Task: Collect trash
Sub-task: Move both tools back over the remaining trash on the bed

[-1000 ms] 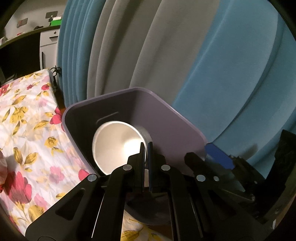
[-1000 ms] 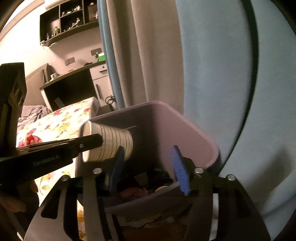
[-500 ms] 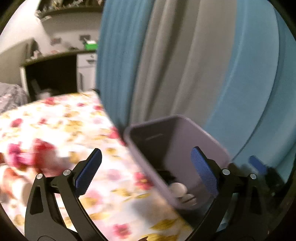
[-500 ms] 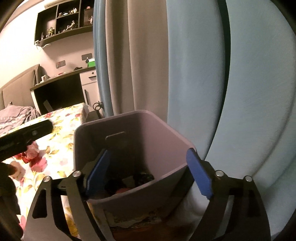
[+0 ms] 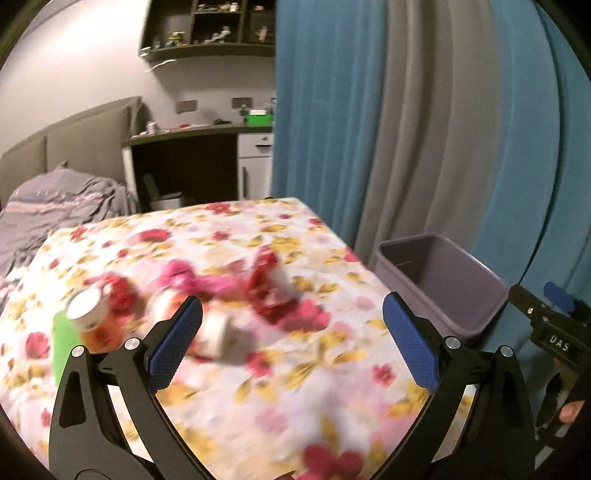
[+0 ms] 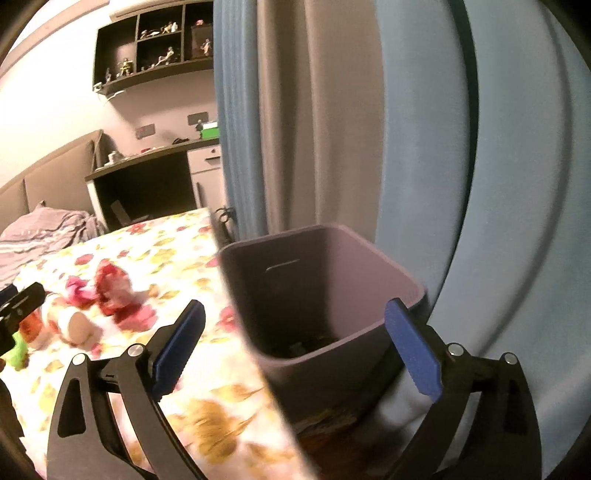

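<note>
My left gripper (image 5: 293, 343) is open and empty above the flowered bed sheet (image 5: 258, 398). Blurred trash lies ahead of it: an orange tub with a white lid (image 5: 92, 321), a green piece (image 5: 62, 347), a white paper cup (image 5: 218, 332) and a red and pink wrapper (image 5: 266, 288). The purple bin (image 5: 443, 280) stands beside the bed on the right. My right gripper (image 6: 297, 345) hovers over the bin's near rim (image 6: 321, 347), its jaws opening with nothing held between them. The cup (image 6: 74, 326) and wrapper (image 6: 114, 291) also appear in the right wrist view.
Blue and grey curtains (image 5: 406, 129) hang close behind the bin. A grey blanket (image 5: 55, 210) lies at the head of the bed, with a dark desk (image 5: 184, 166) and wall shelves (image 5: 207, 33) beyond. Dark scraps (image 6: 295, 347) lie inside the bin.
The left gripper let go of the paper cup over the bin, opened wide and swung left to the bed. The right gripper opened wider and drew back from the bin.
</note>
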Demonstrator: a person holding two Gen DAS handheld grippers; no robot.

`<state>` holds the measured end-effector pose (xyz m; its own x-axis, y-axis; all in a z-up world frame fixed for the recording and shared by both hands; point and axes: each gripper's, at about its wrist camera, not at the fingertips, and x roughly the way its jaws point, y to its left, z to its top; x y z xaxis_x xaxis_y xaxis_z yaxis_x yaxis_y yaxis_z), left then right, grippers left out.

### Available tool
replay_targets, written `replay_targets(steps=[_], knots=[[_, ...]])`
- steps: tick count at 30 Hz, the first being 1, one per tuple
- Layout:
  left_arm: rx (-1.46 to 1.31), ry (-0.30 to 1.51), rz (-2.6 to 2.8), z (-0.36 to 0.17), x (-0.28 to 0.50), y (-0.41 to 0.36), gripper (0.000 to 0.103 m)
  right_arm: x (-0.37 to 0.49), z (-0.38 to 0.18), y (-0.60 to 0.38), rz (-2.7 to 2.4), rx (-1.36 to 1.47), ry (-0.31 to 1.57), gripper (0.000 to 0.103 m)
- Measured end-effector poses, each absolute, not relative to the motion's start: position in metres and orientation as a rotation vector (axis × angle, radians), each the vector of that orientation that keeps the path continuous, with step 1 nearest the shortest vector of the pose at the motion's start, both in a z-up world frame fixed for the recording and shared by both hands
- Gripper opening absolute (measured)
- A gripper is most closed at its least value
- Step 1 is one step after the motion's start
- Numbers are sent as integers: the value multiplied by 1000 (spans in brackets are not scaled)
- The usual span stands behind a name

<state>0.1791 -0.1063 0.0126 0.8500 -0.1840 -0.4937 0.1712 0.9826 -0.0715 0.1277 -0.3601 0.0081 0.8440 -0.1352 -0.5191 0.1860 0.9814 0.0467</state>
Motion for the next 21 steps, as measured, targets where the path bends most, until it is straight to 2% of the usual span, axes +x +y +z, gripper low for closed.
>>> replay_targets(steps=[11, 21], knots=[[-53, 481, 24, 5, 115, 20, 96, 104, 7, -272, -47, 94, 546, 94], [-126, 494, 221, -14, 89, 115, 96, 114, -7, -181, 73, 23, 601, 94]])
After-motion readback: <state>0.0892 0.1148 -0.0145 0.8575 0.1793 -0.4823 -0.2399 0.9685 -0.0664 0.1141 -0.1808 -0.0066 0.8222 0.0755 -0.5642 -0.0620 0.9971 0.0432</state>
